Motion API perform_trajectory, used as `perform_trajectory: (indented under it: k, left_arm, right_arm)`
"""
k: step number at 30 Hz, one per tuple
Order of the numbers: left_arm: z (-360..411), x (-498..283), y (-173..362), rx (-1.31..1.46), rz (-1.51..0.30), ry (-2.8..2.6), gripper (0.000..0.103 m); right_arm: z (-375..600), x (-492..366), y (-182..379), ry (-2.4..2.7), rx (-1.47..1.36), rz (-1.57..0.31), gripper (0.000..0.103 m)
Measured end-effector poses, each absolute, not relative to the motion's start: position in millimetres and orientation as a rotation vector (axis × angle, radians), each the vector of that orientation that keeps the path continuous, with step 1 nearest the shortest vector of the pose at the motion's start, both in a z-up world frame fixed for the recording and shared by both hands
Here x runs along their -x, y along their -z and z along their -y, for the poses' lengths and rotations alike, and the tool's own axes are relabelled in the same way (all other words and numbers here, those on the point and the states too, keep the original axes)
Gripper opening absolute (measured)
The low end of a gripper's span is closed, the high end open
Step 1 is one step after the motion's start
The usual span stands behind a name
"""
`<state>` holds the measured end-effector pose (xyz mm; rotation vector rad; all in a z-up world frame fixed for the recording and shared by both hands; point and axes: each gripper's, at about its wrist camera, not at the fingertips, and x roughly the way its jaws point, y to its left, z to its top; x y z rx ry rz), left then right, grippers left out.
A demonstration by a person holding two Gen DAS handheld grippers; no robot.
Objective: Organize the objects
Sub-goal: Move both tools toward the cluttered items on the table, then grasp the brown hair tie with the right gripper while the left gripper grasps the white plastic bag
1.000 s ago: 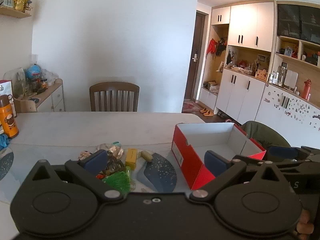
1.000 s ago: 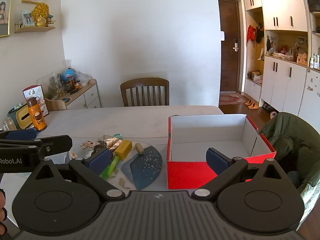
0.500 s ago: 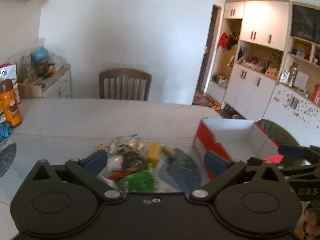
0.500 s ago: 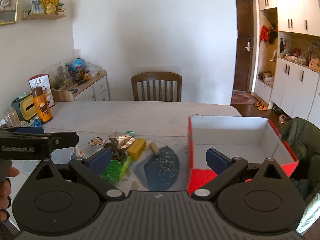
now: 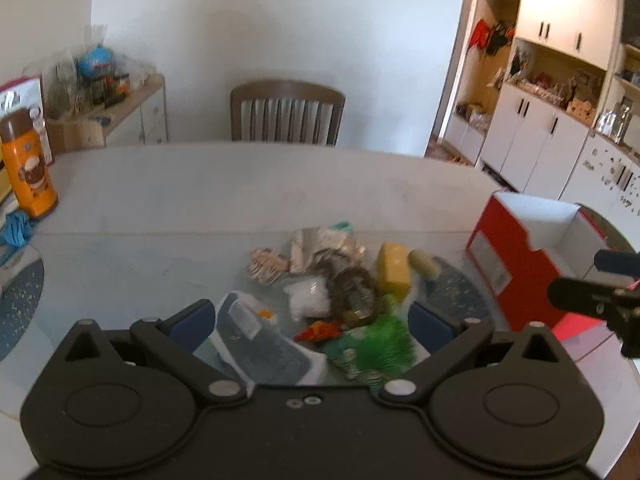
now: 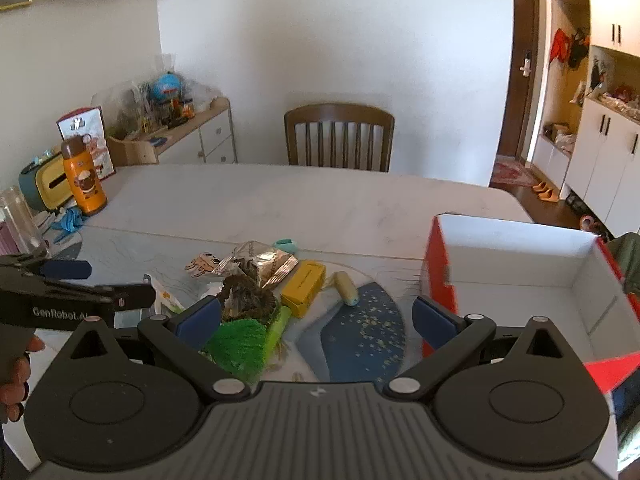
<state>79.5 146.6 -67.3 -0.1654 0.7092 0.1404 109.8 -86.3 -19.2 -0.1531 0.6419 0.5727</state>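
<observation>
Barely begun, by the look of it: red cardboard box with white inside (image 6: 520, 276) stands empty at the right of the table, nothing yet placed in it. Everything to be sorted lies in one loose heap left of the box and apart from it: yellow rectangular block (image 6: 303, 288), pale yellow capsule-shaped piece (image 6: 346, 288), crumpled silver foil packet (image 6: 264, 262), dark brownish tangle (image 6: 246, 298), green bristly brush-like item (image 6: 244, 340), small teal piece (image 6: 286, 245). Blurred in the left wrist view, so smaller bits not identifiable.

Left gripper (image 5: 312, 320) with jaws spread, holding nothing, hovering just above the heap. Right gripper (image 6: 316, 316) likewise with jaws spread and empty, between heap and box.

Pale marble-look table (image 6: 280, 204), partly under a clear cover with a dark blue speckled placemat (image 6: 360, 340). Orange bottle with brown cap (image 6: 83, 178) at the far left edge. Brown wooden chair (image 6: 339, 136) opposite, white wall behind, white cupboards and a dark door to the right.
</observation>
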Motion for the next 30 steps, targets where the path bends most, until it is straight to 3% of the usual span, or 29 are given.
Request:
perform_trajectory:
  k: [9,15,30]
  left_arm:
    - [-183,-114,96,0.203,-0.809,-0.158,0.098]
    - [-192,-124,112,0.211,-0.875,-0.148,0.095]
    - [-213,-125,131,0.264,-0.936,-0.101,0.075]
  right_arm:
    - [25,-153,47,-0.623,0.230,-0.691,0.101]
    - [-1,-175,72,-0.629,0.264,-0.765,0.092]
    - [-47,-194,96,-0.700,0.339,-0.832,0.055]
